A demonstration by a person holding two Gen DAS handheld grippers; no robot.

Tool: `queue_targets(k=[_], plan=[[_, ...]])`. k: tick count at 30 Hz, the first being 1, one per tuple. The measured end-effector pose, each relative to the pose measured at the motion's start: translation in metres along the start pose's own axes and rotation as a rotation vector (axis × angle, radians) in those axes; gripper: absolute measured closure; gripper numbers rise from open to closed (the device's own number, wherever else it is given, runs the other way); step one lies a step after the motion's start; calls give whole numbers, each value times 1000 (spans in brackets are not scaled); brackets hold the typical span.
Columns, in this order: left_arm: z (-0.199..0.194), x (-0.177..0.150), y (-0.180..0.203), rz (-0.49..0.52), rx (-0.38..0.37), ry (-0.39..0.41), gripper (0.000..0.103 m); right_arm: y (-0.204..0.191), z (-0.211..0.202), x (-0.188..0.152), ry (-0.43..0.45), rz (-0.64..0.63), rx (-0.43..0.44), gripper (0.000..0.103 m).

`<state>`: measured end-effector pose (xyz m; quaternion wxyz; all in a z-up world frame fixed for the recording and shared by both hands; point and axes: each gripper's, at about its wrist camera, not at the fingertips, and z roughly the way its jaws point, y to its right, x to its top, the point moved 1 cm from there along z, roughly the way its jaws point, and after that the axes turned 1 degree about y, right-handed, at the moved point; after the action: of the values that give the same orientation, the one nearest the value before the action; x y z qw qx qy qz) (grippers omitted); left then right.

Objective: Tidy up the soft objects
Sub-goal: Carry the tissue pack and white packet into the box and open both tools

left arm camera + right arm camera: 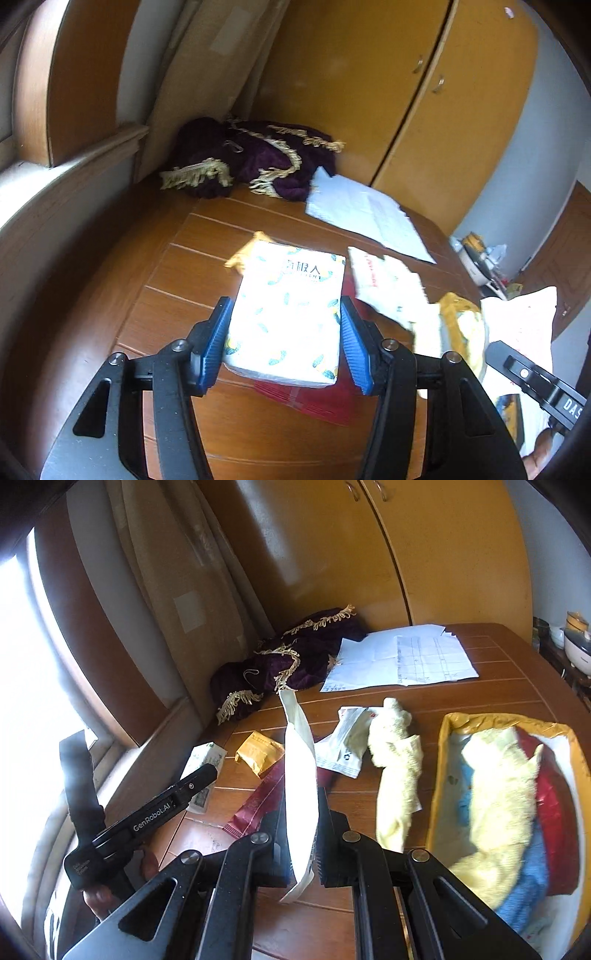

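Tissue pack (pixel 286 314) sat between left gripper (pixel 284 345) pads, pinched at its sides above table (pixel 177 280); light, squashy, so grip gently. Right gripper (pixel 301 843) pinched white pouch (pixel 301 775), thin & floppy.

On the table (pixel 480 653), a fringed cloth (pixel 288 664) lies in the far left corner, papers (pixel 399 661) just right of it. Near right sits a towel-filled bag (pixel 447 738), a loose towel (pixel 395 760) left of it.
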<state>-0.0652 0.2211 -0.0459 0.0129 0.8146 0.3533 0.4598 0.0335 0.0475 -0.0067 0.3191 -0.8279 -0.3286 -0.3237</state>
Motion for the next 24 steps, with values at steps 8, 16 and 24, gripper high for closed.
queue_targets(k=[8,16,24], plan=[[-12,-1,119,84,-261,-87,48,49,-52,20,88,-107,-229,94],[34,-21,177,111,-288,-218,48,118,-50,30,35,-89,-407,93],[57,-42,191,113,-266,-255,48,170,-31,25,-50,-65,-603,93]])
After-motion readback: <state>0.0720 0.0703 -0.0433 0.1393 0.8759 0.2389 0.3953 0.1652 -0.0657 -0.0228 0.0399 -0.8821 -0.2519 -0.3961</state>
